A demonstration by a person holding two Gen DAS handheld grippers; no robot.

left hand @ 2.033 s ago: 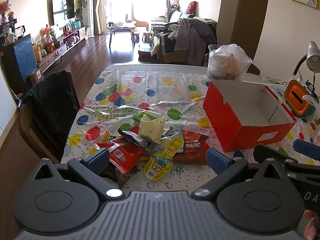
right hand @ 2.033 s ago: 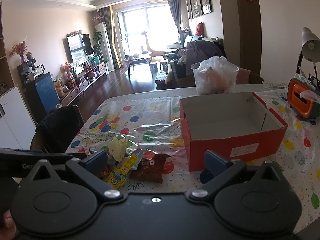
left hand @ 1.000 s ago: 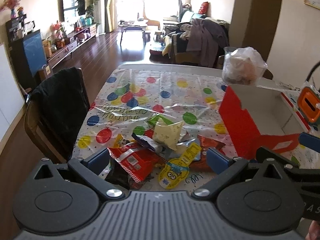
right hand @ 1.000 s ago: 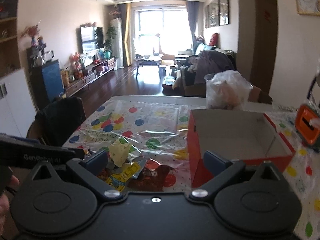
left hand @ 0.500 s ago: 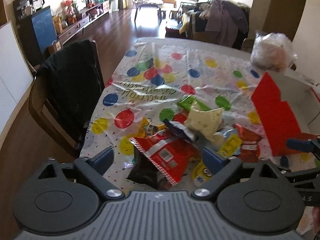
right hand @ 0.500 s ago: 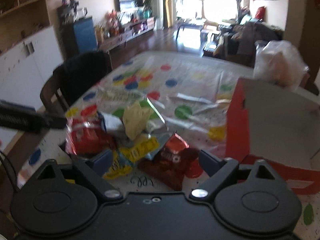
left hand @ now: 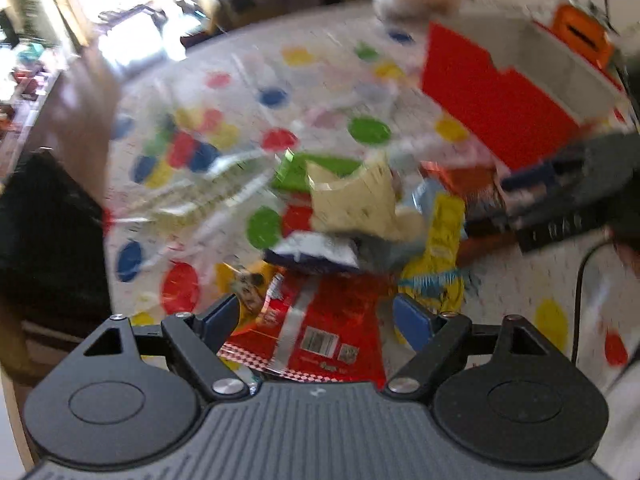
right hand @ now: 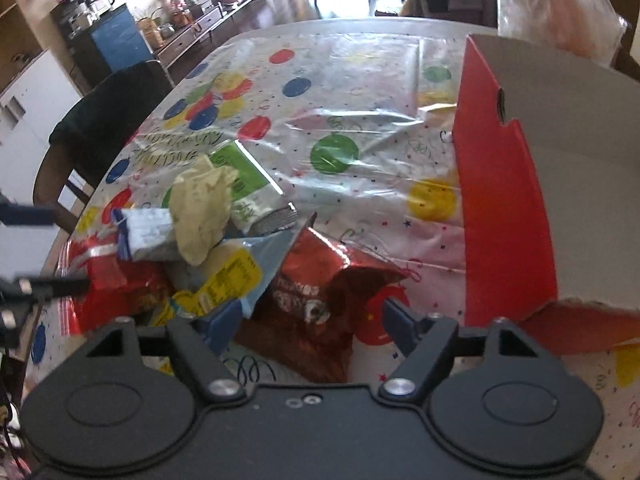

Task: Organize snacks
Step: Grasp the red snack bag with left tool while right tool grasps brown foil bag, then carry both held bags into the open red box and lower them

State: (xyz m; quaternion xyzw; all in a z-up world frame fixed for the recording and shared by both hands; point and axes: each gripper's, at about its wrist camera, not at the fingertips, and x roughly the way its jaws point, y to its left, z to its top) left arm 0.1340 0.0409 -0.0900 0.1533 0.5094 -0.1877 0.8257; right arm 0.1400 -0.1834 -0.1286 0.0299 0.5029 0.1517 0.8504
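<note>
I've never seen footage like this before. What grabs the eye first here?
A jumbled pile of snack packets on the polka-dot tablecloth, with a dark red bag between the open right gripper. To the right stands a big open red box, its visible inside bare.

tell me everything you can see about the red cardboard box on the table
The red box is an open-topped cardboard carton, glossy red outside and plain pale board inside. What shows of its inside looks empty. Its near end wall has a stepped cut-out and a small dark hole near the top edge. It sits upright on the polka-dot tablecloth, right of the snack pile, apart from it. A filled clear plastic bag sits behind it. Neither gripper touches it.
</note>
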